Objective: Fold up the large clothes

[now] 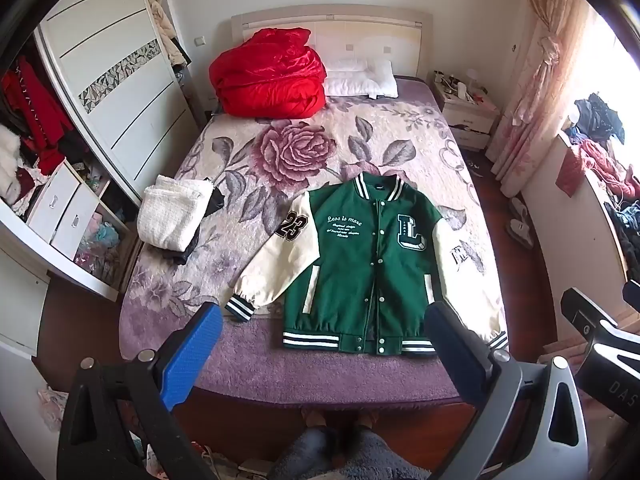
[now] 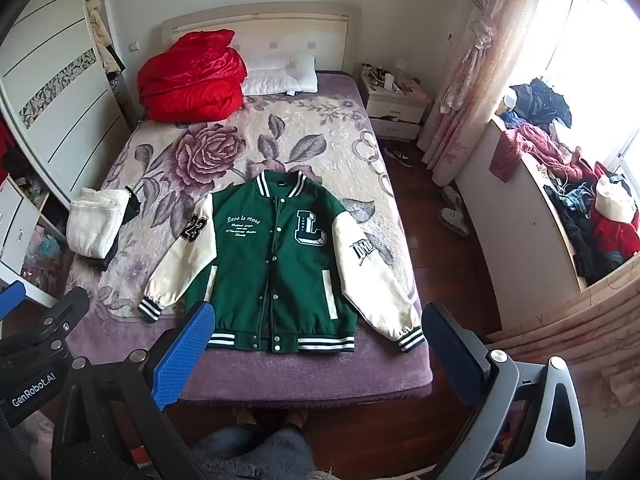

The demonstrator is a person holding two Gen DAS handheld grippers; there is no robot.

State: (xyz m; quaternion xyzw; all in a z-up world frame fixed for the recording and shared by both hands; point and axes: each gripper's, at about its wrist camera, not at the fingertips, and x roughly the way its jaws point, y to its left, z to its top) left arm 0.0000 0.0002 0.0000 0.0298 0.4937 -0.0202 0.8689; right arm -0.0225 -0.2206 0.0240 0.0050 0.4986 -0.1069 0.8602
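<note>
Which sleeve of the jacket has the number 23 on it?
The cream sleeve on the picture's left side of the green varsity jacket, nearest the folded white towel. The other sleeve carries a lettered patch instead, not a number.

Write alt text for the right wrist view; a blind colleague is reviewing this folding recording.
A green varsity jacket with cream sleeves lies flat, snapped shut, sleeves spread, near the foot of a bed with a rose-patterned blanket. The open right gripper hovers above the hem, holding nothing. A red quilt and white pillow sit by the headboard; folded white cloth lies left.
</note>
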